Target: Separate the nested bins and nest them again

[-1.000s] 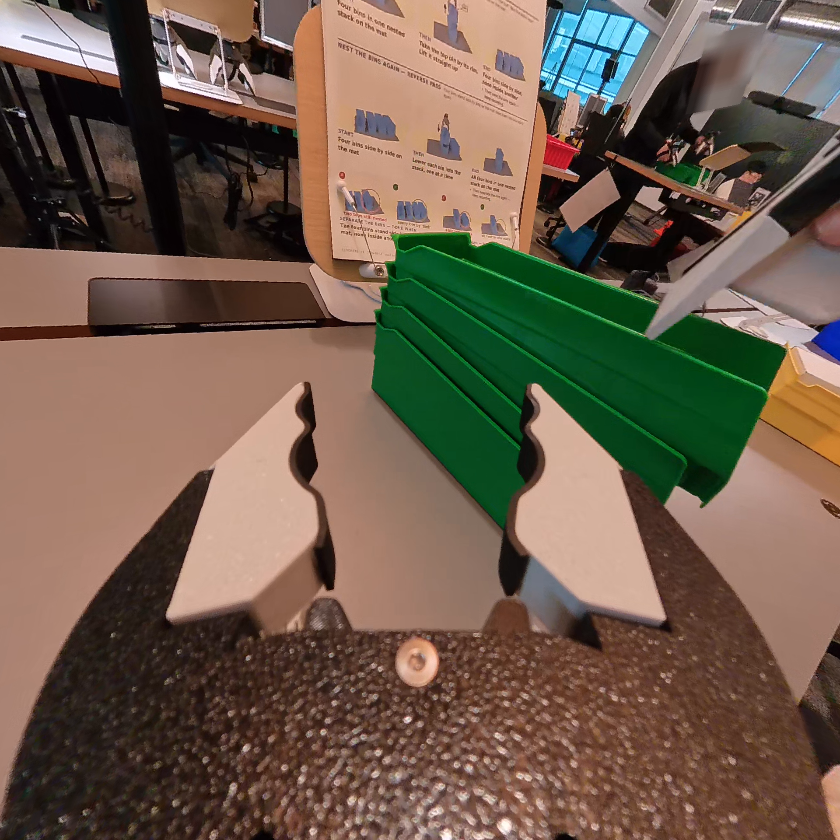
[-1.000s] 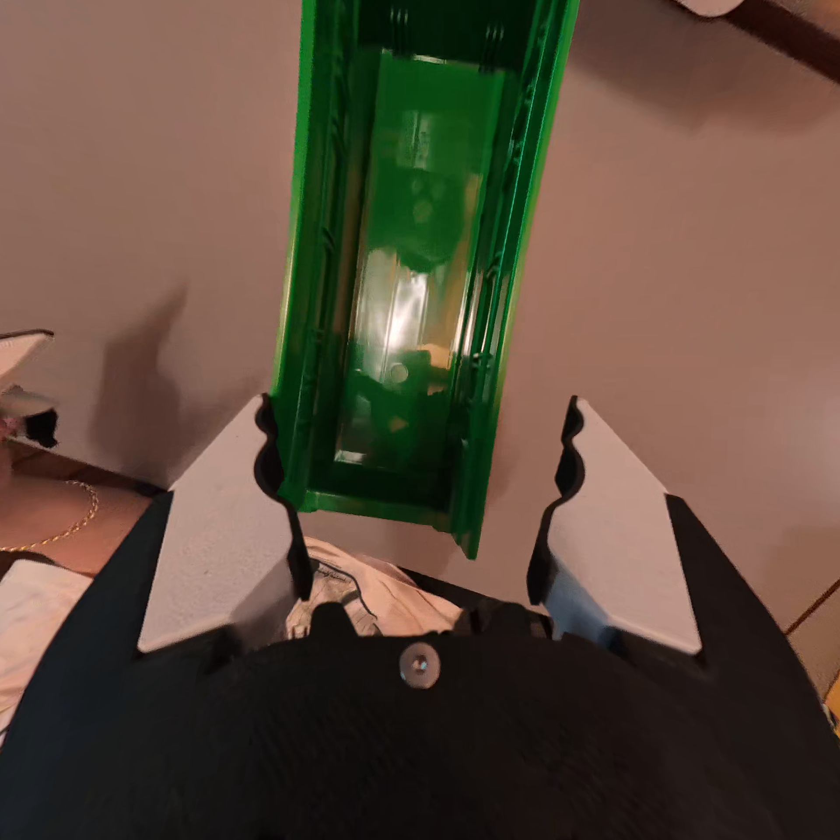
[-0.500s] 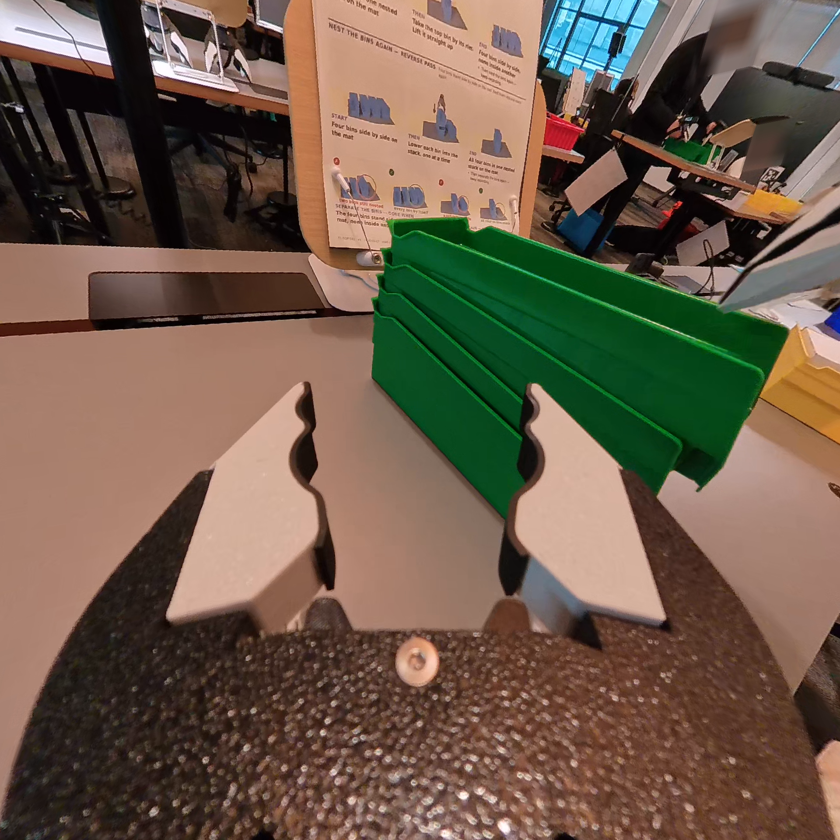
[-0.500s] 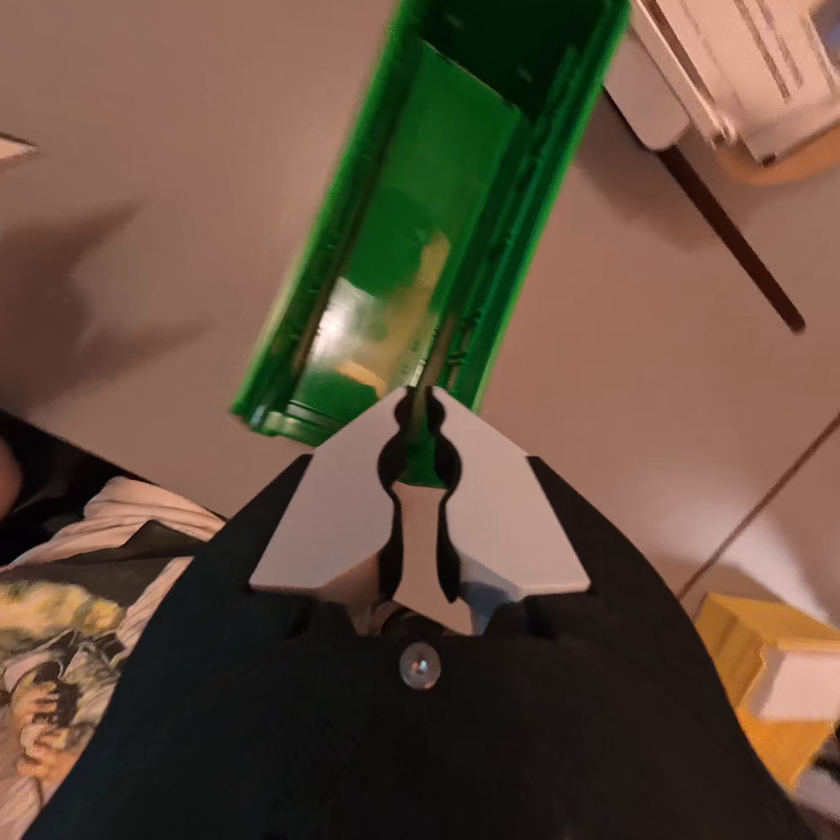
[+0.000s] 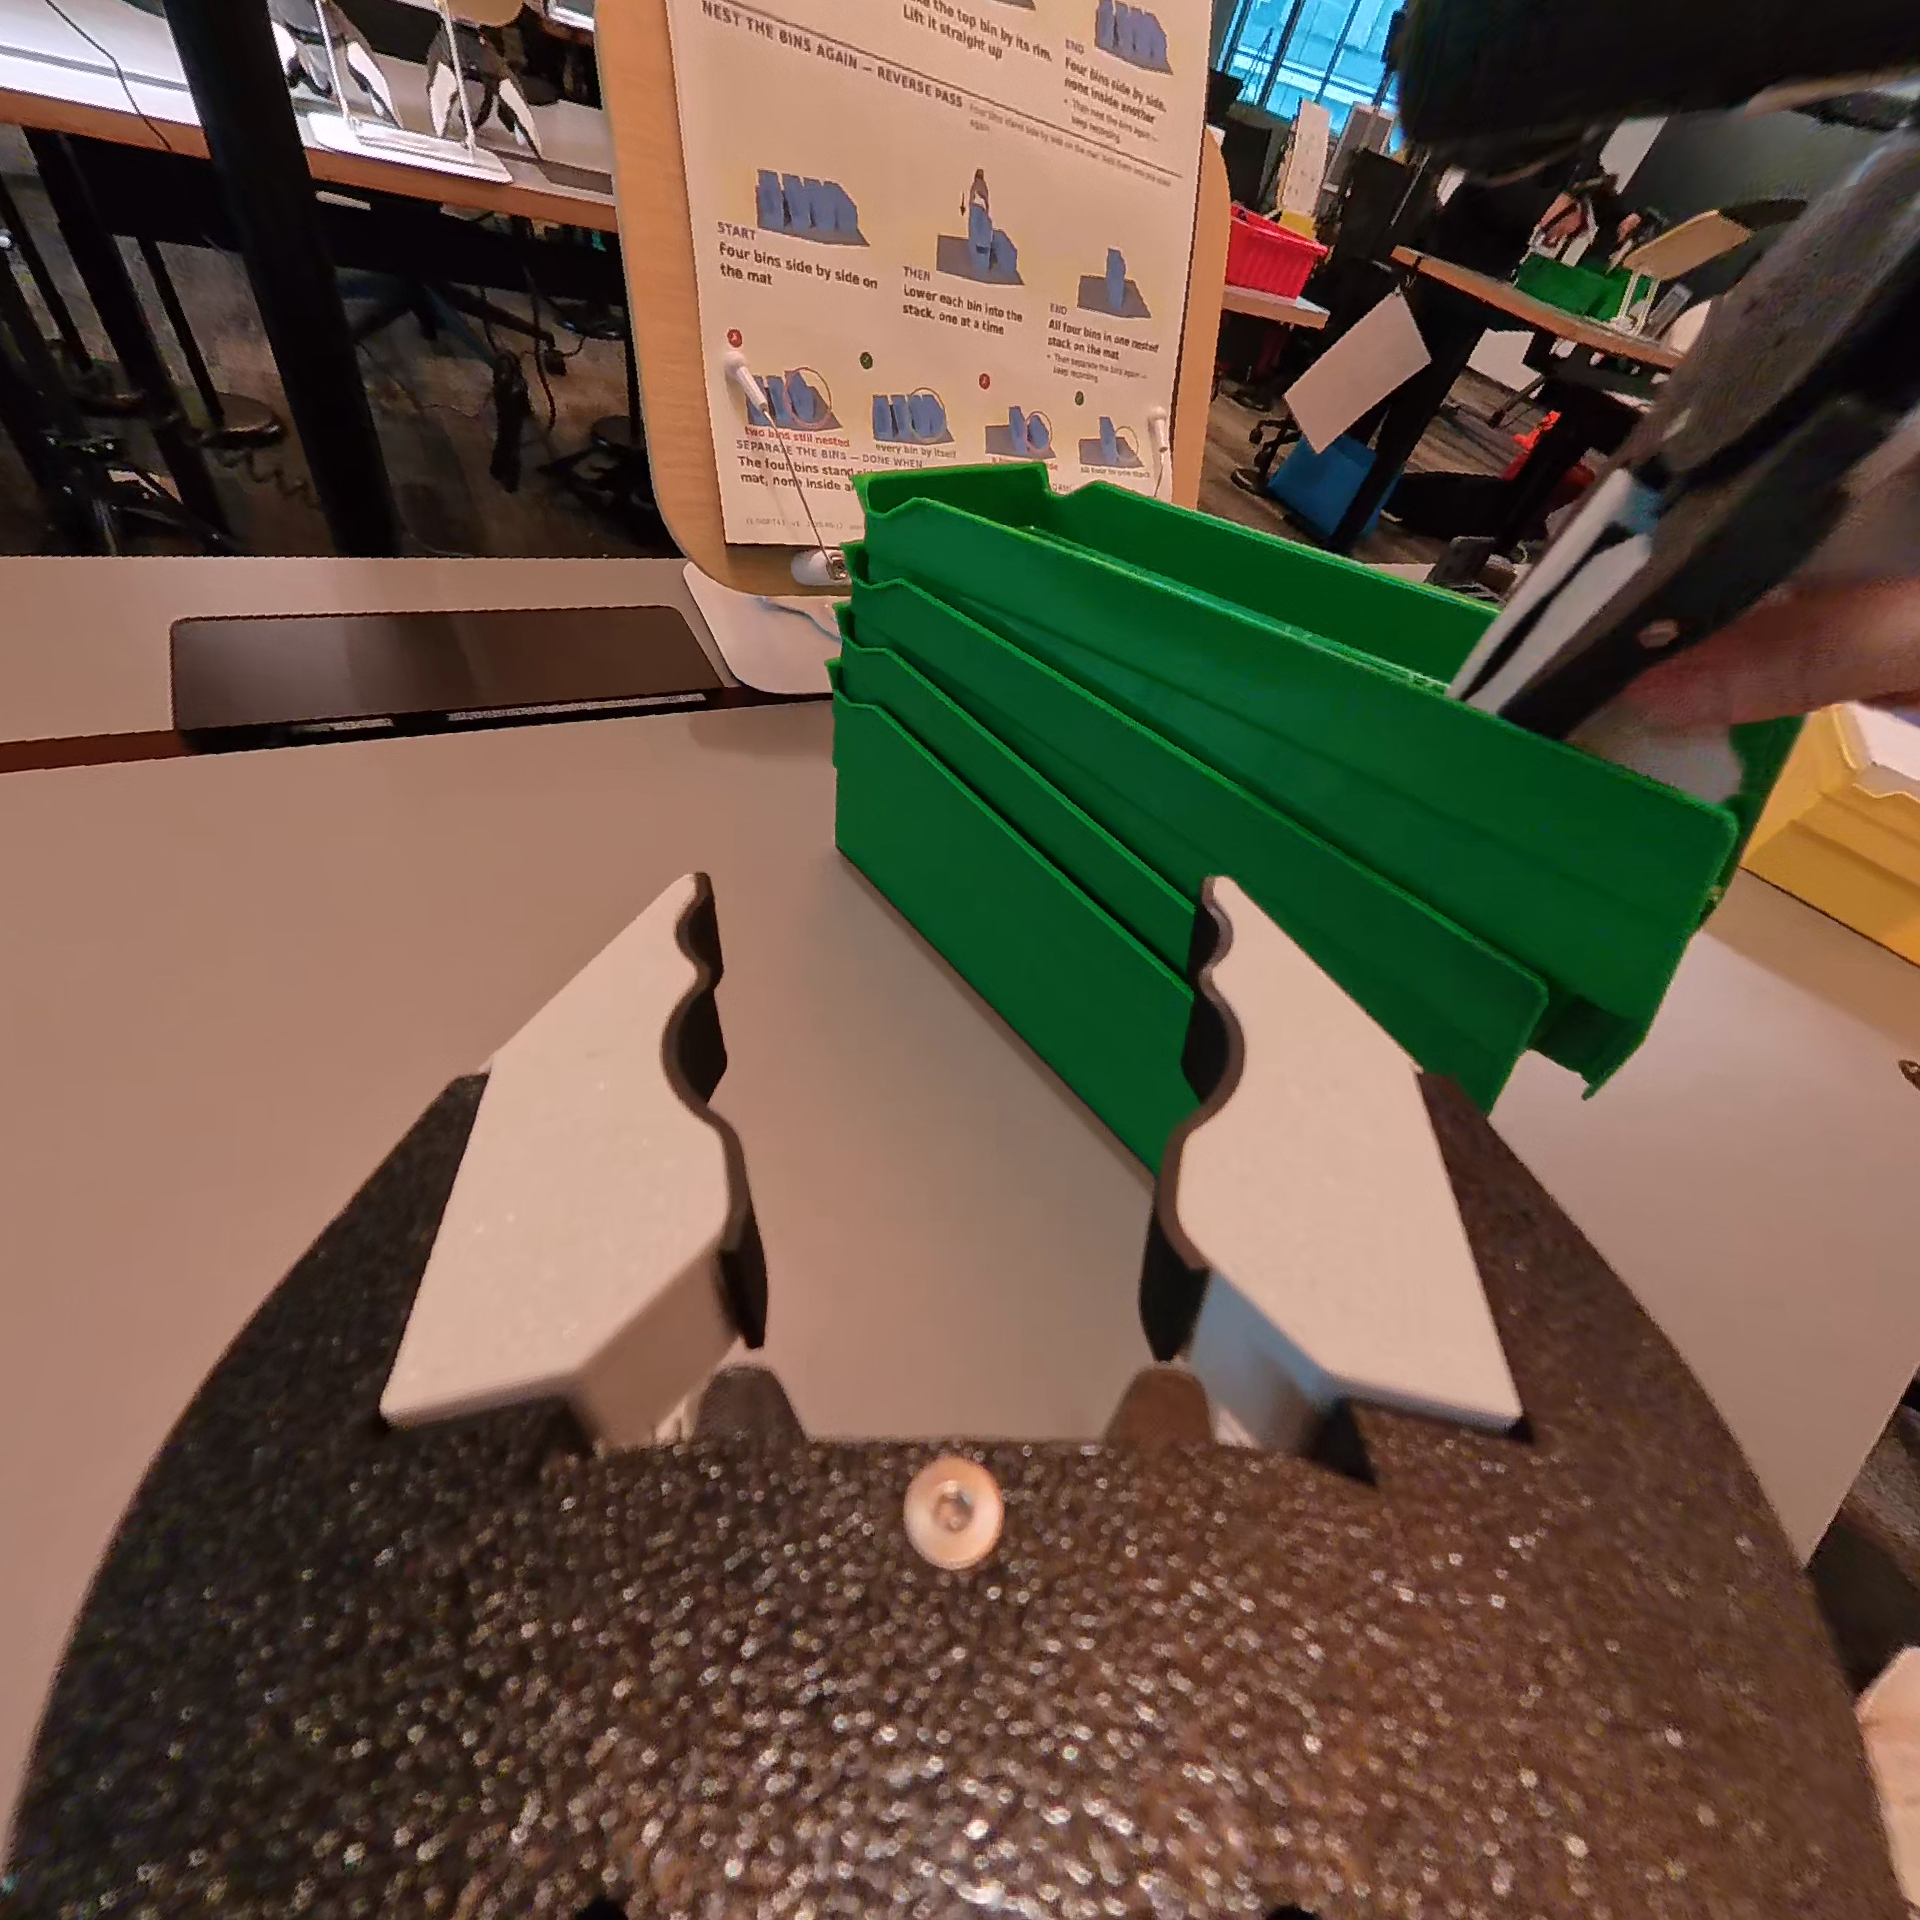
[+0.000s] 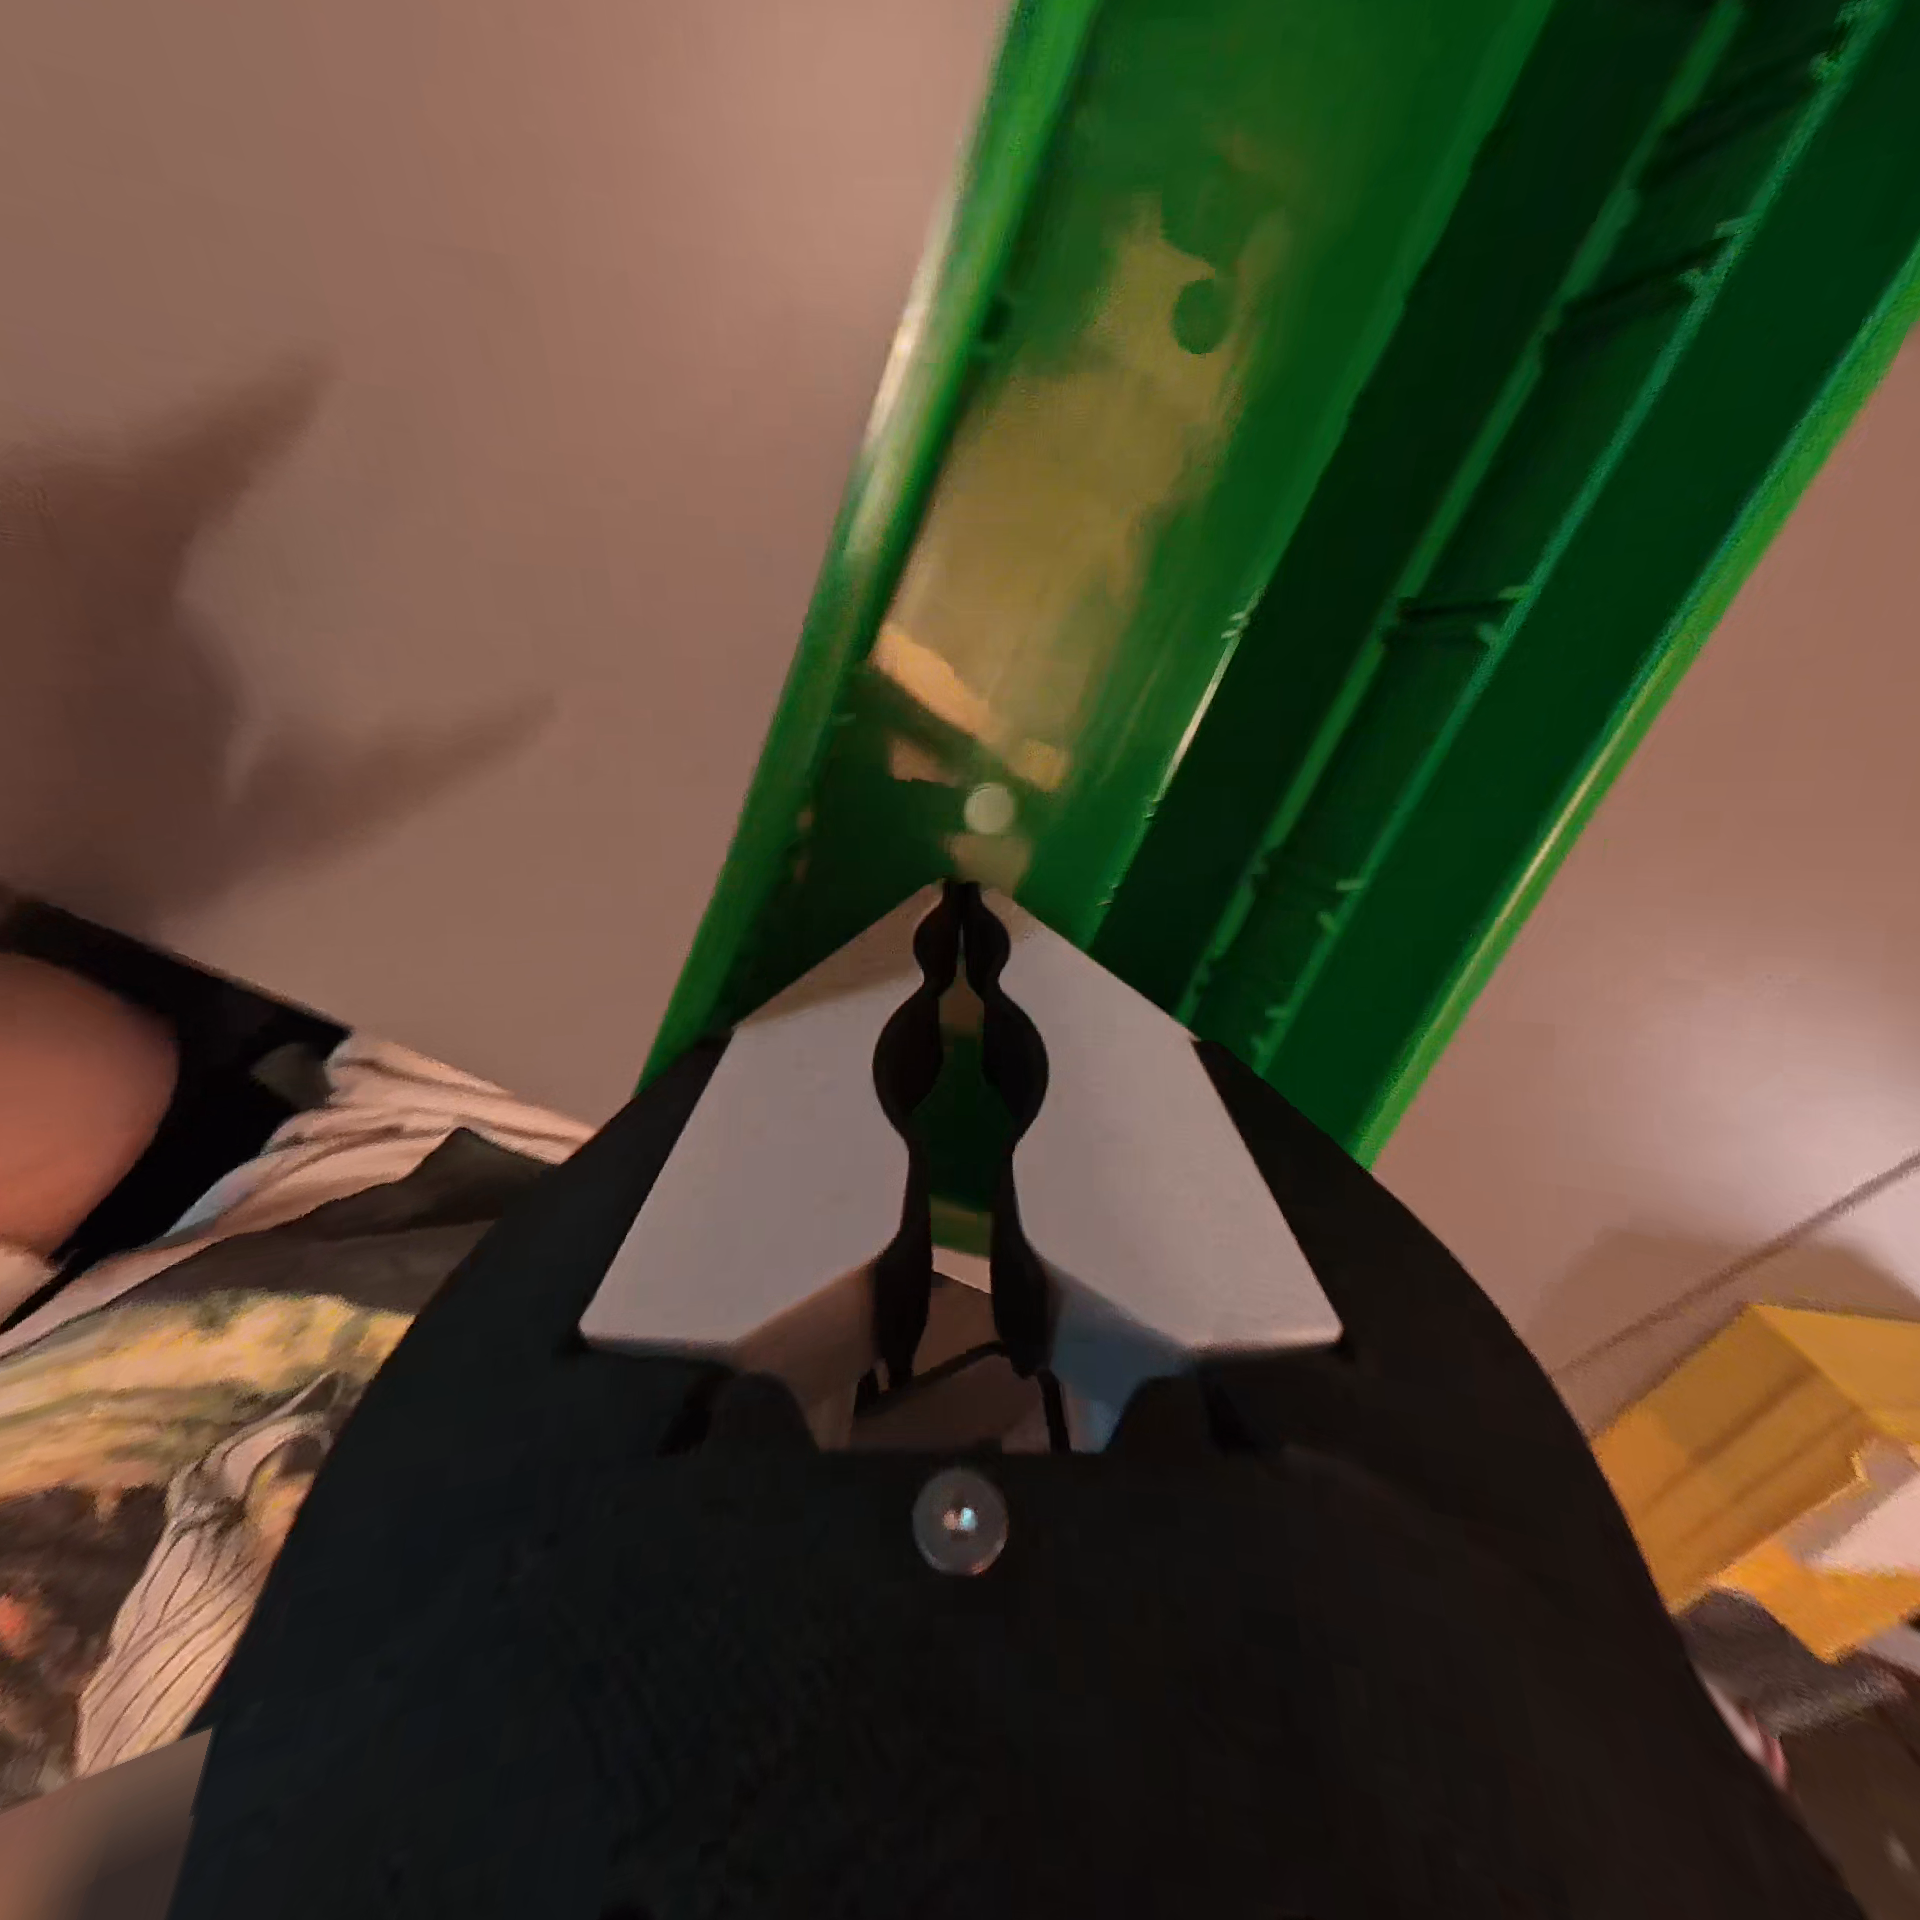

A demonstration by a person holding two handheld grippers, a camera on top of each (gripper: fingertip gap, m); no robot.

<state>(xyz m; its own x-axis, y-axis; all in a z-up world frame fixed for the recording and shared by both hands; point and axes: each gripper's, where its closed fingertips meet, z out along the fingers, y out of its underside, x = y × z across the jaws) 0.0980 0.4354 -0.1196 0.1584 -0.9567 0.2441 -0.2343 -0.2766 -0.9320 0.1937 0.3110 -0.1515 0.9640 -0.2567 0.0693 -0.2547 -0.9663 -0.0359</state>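
A stack of several nested green bins [image 5: 1039, 935] stands on the grey table [image 5: 312, 935], running from the middle to the right. My left gripper [image 5: 956, 894] is open and empty, low over the table, with its right finger just in front of the stack's long side. My right gripper [image 6: 958, 888] is shut on the near end wall of the top green bin [image 6: 1091, 520] and looks down into its glossy inside. It also shows in the left wrist view [image 5: 1621, 644], at the top bin's right end, held by a hand.
An instruction board [image 5: 935, 260] stands upright just behind the stack. A yellow bin [image 5: 1849, 821] sits at the table's right edge and also shows in the right wrist view [image 6: 1745, 1434]. A dark slot [image 5: 436, 665] lies at the back left. A person's printed shirt [image 6: 208, 1403] is by the front edge.
My right gripper went from open above the bin to shut on its near end wall and moved closer in. My left gripper stayed open and barely moved.
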